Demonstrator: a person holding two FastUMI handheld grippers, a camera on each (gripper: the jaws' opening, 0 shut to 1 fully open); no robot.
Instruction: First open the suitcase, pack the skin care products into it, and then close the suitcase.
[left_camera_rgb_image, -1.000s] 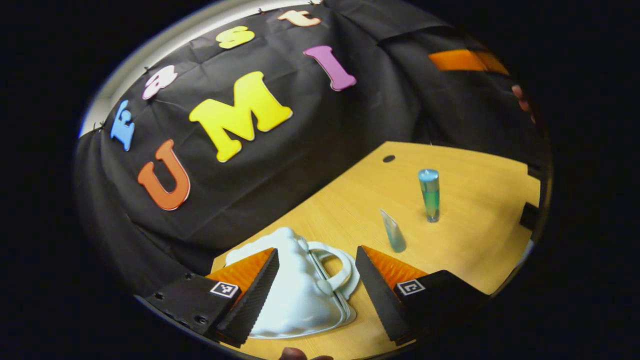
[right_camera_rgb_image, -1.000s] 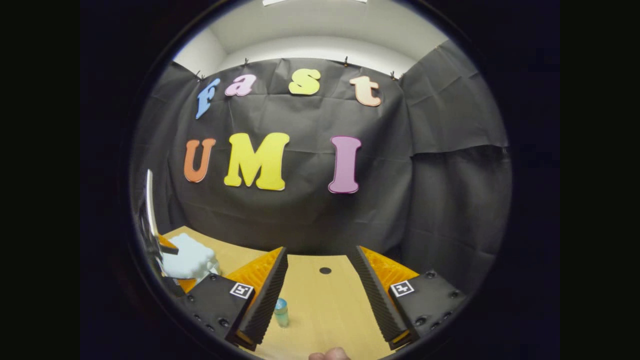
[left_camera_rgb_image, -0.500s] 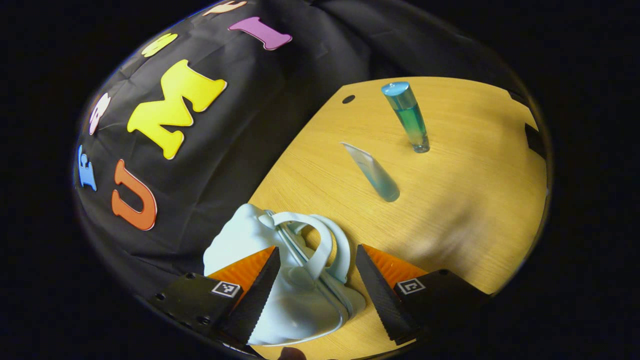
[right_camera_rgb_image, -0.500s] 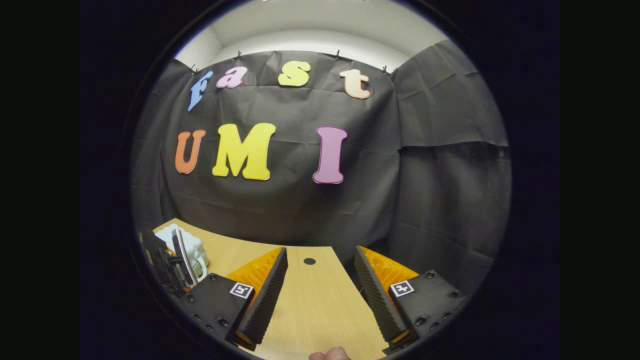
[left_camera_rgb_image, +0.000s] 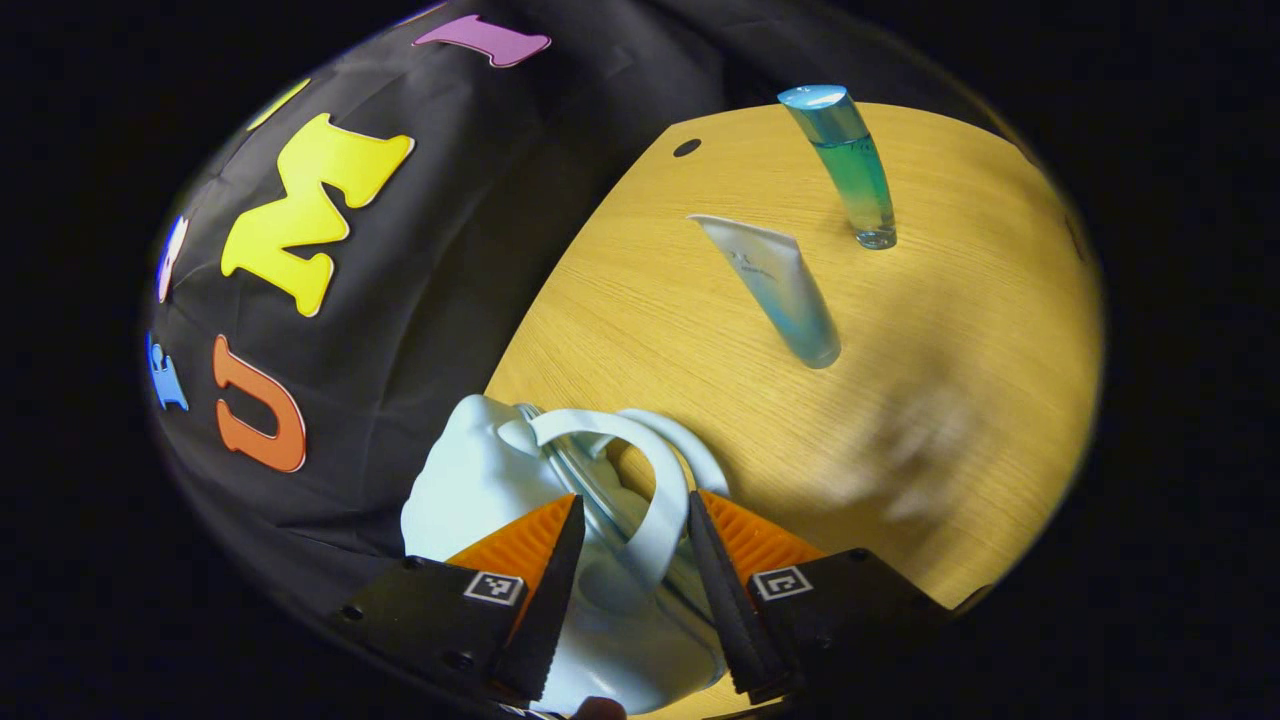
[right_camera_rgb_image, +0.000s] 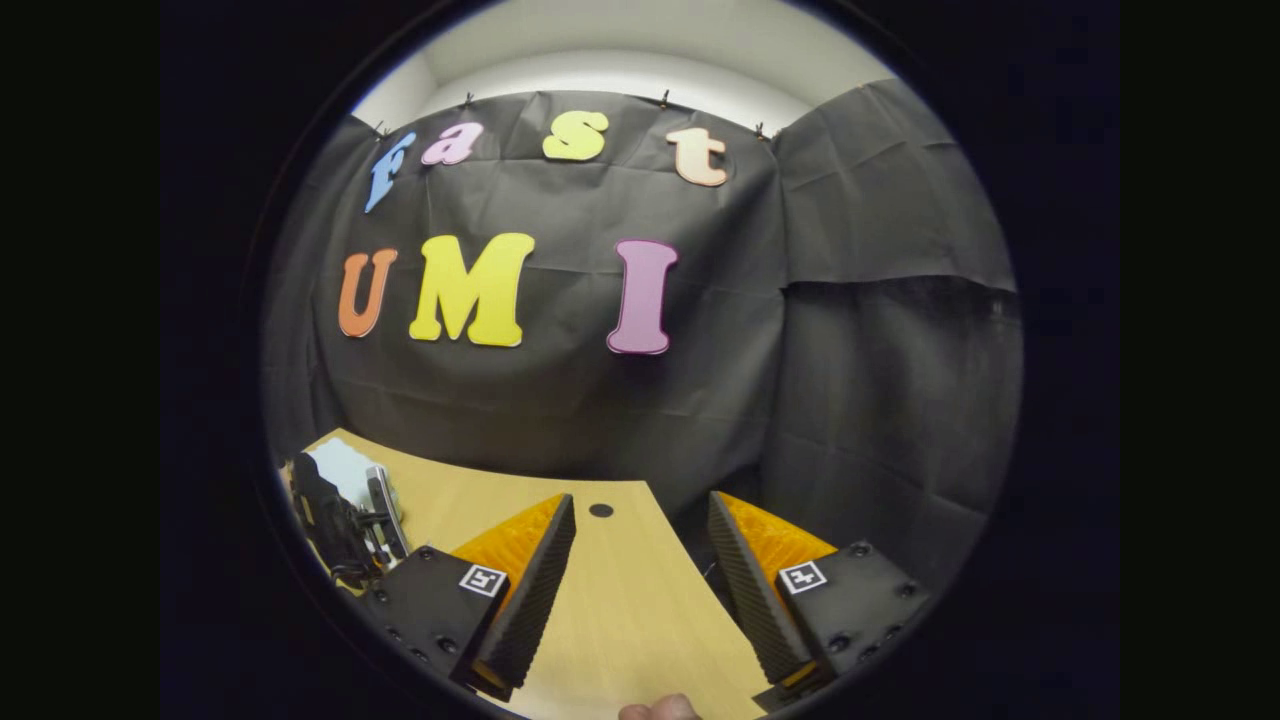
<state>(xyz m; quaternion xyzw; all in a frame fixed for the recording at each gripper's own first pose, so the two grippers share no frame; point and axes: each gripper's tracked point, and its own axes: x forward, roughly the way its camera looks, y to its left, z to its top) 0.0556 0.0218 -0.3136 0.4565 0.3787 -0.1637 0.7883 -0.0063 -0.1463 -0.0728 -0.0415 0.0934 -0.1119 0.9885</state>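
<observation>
While flat, suitcase (left_camera_rgb_image: 470, 490) handle (left_camera_rgb_image: 650, 500) tableward.

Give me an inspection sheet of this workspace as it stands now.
Surface: wooden table, with a small dark hole near its far edge.
Job's things: pale suitcase, closed; squeeze tube and blue-green bottle standing on the table, apart from each other.
Clutter: nothing seen.
Grippers: left gripper fingers flank the suitcase handle, contact unclear; right gripper open over bare table, holding nothing.
Cables: nothing seen.
Surroundings: black cloth wall; pale ceiling above.
</observation>
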